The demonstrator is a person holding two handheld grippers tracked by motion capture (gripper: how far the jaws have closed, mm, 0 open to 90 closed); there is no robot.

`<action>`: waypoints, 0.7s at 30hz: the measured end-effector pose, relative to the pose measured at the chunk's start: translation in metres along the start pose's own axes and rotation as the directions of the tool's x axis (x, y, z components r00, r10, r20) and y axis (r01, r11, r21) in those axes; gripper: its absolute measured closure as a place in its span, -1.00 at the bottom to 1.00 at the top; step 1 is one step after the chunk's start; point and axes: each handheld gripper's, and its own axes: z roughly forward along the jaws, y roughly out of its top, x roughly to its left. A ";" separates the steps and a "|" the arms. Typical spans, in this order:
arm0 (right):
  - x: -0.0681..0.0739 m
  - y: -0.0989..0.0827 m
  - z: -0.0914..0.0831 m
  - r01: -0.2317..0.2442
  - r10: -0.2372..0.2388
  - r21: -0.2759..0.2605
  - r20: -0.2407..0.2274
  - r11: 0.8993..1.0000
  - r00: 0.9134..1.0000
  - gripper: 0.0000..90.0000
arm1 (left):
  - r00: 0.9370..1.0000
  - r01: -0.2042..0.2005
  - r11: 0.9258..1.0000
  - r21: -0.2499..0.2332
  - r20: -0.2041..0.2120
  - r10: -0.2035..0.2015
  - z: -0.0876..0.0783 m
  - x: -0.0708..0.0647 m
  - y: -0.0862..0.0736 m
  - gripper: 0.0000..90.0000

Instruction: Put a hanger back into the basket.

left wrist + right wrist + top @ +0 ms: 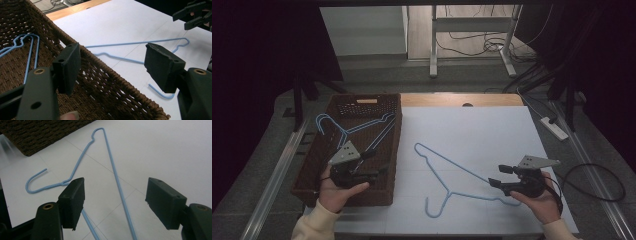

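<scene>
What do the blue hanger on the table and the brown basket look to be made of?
Hanger: thin wire with a smooth light-blue coating, probably painted or plastic-coated metal, judging by the even narrow gauge and tight bends at the hook. Which coating, the frames leave open.
Basket: woven dark brown strands, matte; the plaited rim and open weave suggest wicker or paper rope, though a synthetic imitation is possible.

High view: dim overall, with black corners at upper left and upper right; the white counter (472,145) is the brightest area, evenly lit, without glare. Shadows on it are faint. Gripper views: brighter and soft; the near jaws are slightly blurred, the basket (105,77) weave beyond them reasonably sharp.
</scene>
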 end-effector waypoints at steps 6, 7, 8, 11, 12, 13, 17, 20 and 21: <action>0.005 0.003 0.003 -0.017 0.017 0.012 -0.012 1.000 1.000 -0.34 | 1.000 0.003 1.000 -0.002 0.001 -0.003 0.000 0.001 0.000 -0.33; 0.006 0.003 0.004 -0.020 0.020 0.016 -0.015 1.000 1.000 -0.34 | 1.000 0.003 1.000 -0.002 0.001 -0.003 0.000 0.001 0.000 -0.33; 0.006 0.004 0.005 -0.023 0.023 0.017 -0.017 1.000 1.000 -0.34 | 1.000 0.004 1.000 -0.001 0.002 -0.004 0.000 0.001 -0.001 -0.33; 0.010 0.006 0.009 -0.033 0.034 0.027 -0.021 0.999 0.999 -0.30 | 1.000 0.001 1.000 0.002 0.002 -0.001 0.001 0.001 -0.001 -0.33; 0.011 0.007 0.010 -0.034 0.035 0.030 -0.023 0.999 0.999 -0.29 | 1.000 0.002 1.000 0.001 0.002 -0.002 0.001 0.001 -0.001 -0.33; 0.013 0.008 0.013 -0.034 0.035 0.040 -0.026 0.999 0.999 -0.23 | 1.000 0.003 1.000 0.001 0.002 -0.003 0.001 0.001 -0.001 -0.33; 0.025 0.014 0.025 -0.022 0.027 0.074 -0.065 0.997 0.998 0.21 | 1.000 0.004 1.000 -0.002 0.003 -0.004 0.001 0.001 -0.001 -0.33; 0.032 0.017 0.032 -0.027 0.035 0.088 -0.095 0.996 0.995 0.43 | 1.000 0.002 1.000 -0.002 0.007 -0.002 0.001 0.001 -0.001 -0.33; 0.038 0.020 0.039 -0.023 0.037 0.111 -0.126 0.994 0.991 0.64 | 1.000 0.001 1.000 -0.001 0.008 -0.001 0.001 0.001 -0.001 -0.33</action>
